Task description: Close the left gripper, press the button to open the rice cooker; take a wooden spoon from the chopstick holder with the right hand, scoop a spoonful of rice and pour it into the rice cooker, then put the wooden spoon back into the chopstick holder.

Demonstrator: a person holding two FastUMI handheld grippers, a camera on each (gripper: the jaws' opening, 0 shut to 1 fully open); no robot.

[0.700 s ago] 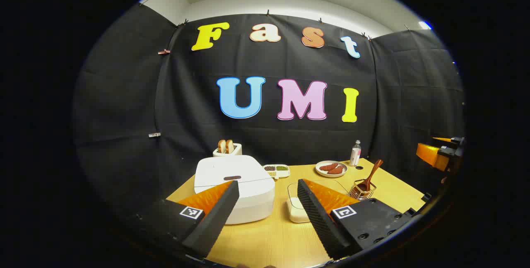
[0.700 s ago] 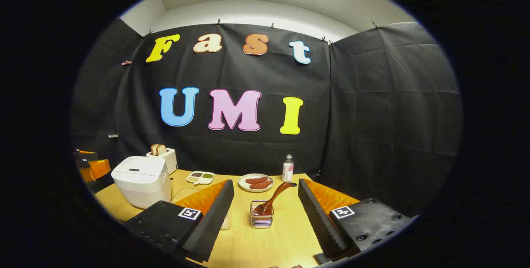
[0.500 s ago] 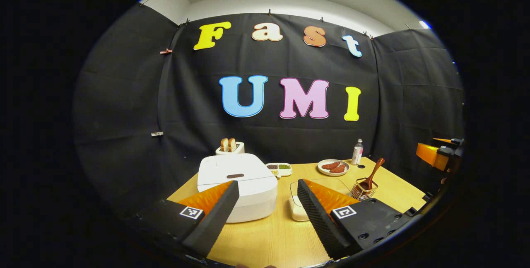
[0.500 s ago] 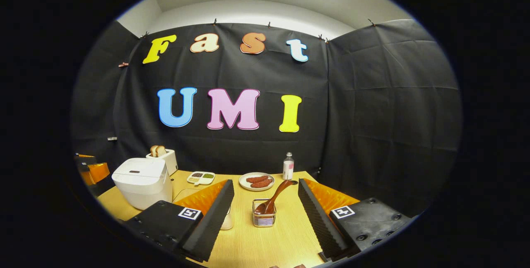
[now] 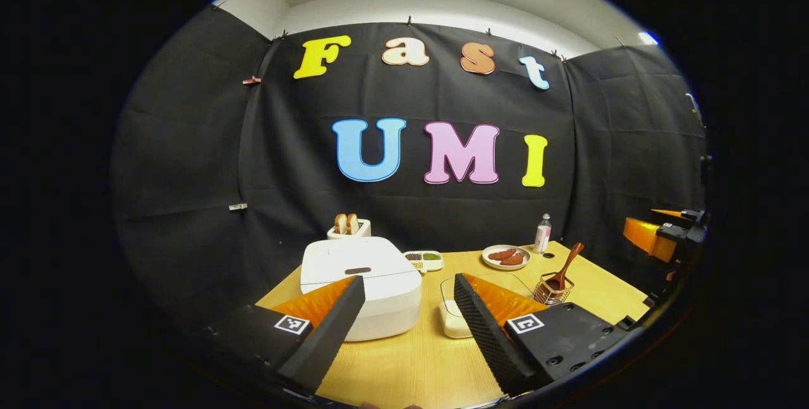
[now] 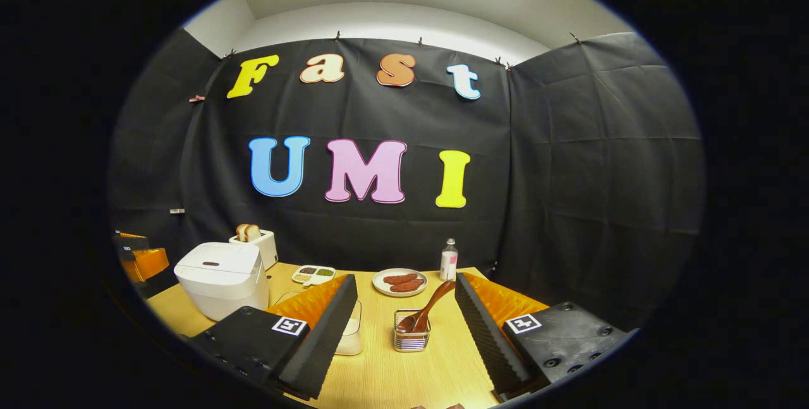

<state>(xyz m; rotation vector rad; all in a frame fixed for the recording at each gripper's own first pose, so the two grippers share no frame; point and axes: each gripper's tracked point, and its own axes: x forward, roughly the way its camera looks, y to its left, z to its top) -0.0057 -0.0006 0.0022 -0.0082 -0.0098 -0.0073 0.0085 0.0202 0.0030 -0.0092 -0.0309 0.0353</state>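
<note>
In the left gripper view, the left gripper (image 5: 407, 289) has its jaws wide apart above the tabletop (image 5: 430, 365), with the closed white rice cooker (image 5: 360, 282) just ahead and the dark button (image 5: 358, 270) visible on its lid. In the right gripper view, the right gripper (image 6: 404, 292) is also wide and empty; between its fingers stands the chopstick holder (image 6: 411, 339) with the wooden spoon (image 6: 430, 311) leaning in it, and a plate of sausages (image 6: 400, 282) behind.

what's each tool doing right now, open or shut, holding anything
Left tool: open, holding nothing, above the table near the rice cooker.
Right tool: open, holding nothing, facing the spoon in its holder.
</note>
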